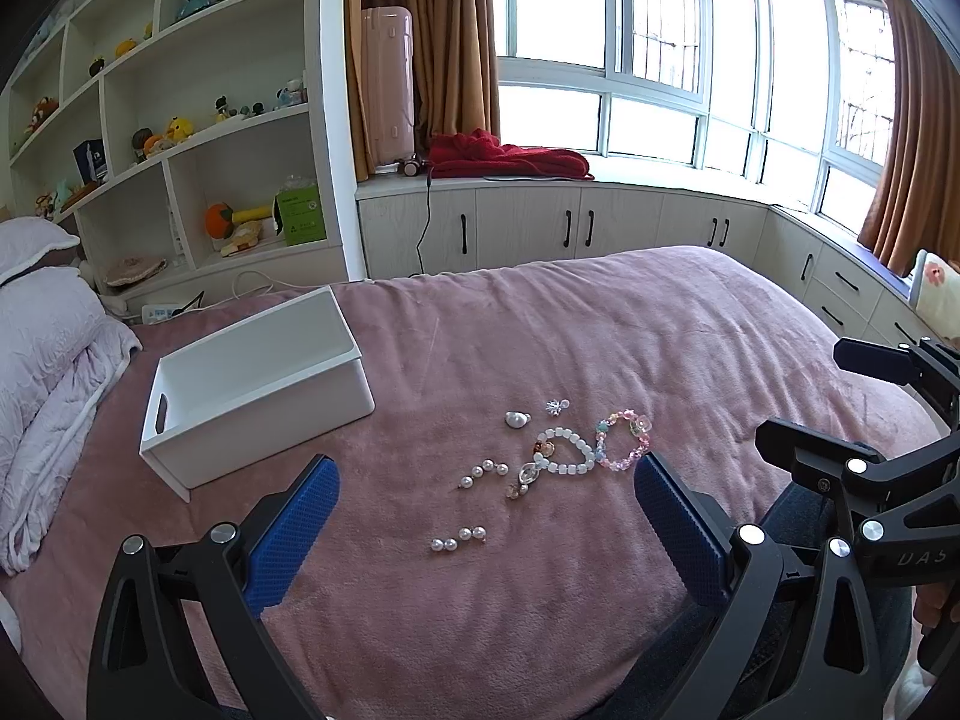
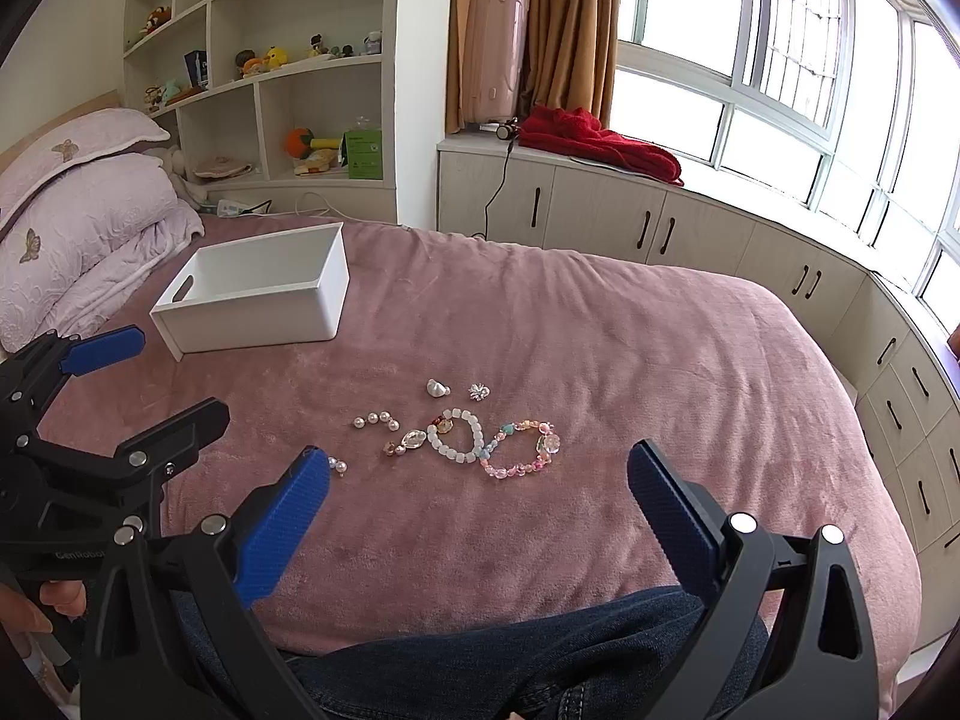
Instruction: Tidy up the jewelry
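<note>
Jewelry lies in a loose cluster on the pink bedspread: a white bead bracelet (image 1: 567, 453) (image 2: 459, 437), a pastel bead bracelet (image 1: 624, 441) (image 2: 519, 450), pearl earrings (image 1: 459, 539) (image 2: 375, 420), a silver ring (image 1: 516, 419) (image 2: 437, 387), a sparkly stud (image 1: 557, 406) (image 2: 478, 391) and a crystal pendant (image 1: 527, 474) (image 2: 413, 439). An empty white box (image 1: 252, 384) (image 2: 258, 294) stands to the left behind them. My left gripper (image 1: 486, 516) is open above the near bed, short of the jewelry. My right gripper (image 2: 480, 510) is open too, also short of it.
Folded lilac quilt and pillows (image 2: 78, 228) lie at the bed's left. White shelves with toys (image 1: 180, 120) and low window cabinets (image 2: 660, 222) stand beyond the bed. The person's denim-clad leg (image 2: 510, 648) is at the near edge.
</note>
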Demonstrator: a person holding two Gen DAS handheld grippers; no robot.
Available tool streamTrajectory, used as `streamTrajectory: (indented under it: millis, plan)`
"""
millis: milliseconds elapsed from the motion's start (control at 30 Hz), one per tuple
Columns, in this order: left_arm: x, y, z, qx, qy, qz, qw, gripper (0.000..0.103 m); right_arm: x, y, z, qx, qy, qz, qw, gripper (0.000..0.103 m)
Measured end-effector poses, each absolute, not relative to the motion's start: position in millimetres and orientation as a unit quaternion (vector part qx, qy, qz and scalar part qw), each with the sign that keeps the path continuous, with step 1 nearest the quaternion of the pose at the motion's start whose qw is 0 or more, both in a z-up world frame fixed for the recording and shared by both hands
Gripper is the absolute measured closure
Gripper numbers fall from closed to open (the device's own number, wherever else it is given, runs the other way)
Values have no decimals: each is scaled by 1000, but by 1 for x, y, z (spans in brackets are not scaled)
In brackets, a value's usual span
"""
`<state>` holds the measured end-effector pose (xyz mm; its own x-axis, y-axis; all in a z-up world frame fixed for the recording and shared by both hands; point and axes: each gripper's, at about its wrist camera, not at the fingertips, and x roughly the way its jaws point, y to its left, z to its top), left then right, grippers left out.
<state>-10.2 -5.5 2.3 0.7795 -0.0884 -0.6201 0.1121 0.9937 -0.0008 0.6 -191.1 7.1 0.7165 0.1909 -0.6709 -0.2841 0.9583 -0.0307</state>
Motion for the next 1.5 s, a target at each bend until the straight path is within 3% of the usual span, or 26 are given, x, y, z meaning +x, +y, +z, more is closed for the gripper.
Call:
streamTrajectory:
  millis: [733,1500]
  plan:
    - [1,-2,0,18,336,-60,940,3,24,-198,3,-55,357,118,925,5]
    - [124,-11,-34,56,406,-59,910,3,154,-202,-48,-37,438,106,892,5]
